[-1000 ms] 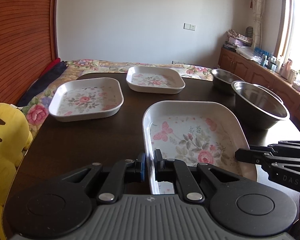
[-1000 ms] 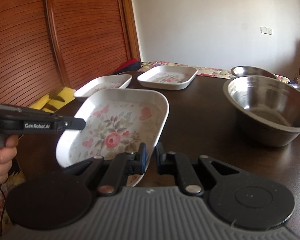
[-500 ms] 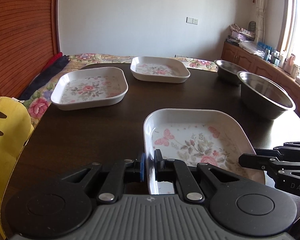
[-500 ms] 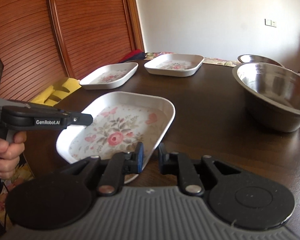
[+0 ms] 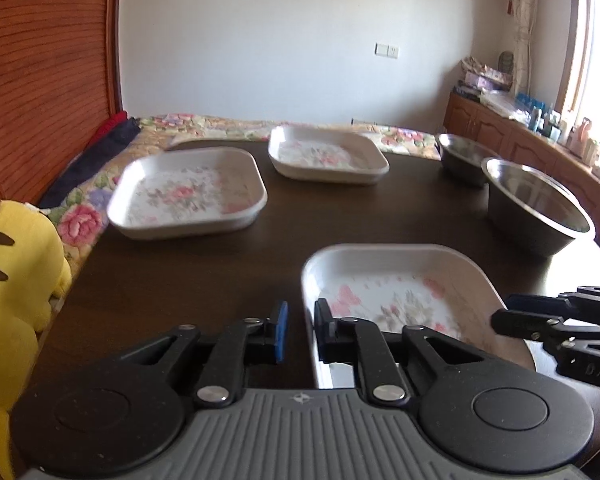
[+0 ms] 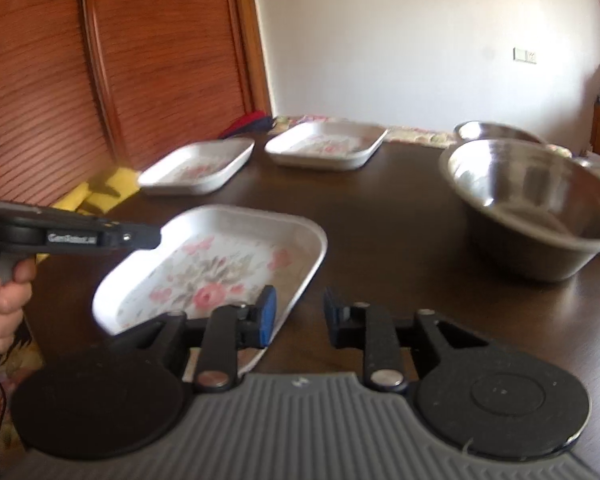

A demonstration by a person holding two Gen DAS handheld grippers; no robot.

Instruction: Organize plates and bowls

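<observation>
Straddling the near floral plate [image 5: 400, 280]'s rims, both the left gripper [image 5: 299, 330] and right gripper [image 6: 296, 314] stand parted; only the right view shows the person's hand [image 6: 0, 304]

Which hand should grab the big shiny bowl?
Probably right. The big round steel bowl sits just ahead of the open right tool; the open left tool straddles the rim of the white floral plate, farther off.

Yellow plush toy [image 5: 16, 280] beside dark table [image 5: 180, 272]; floral bedspread [image 5: 84, 216] behind.
</observation>
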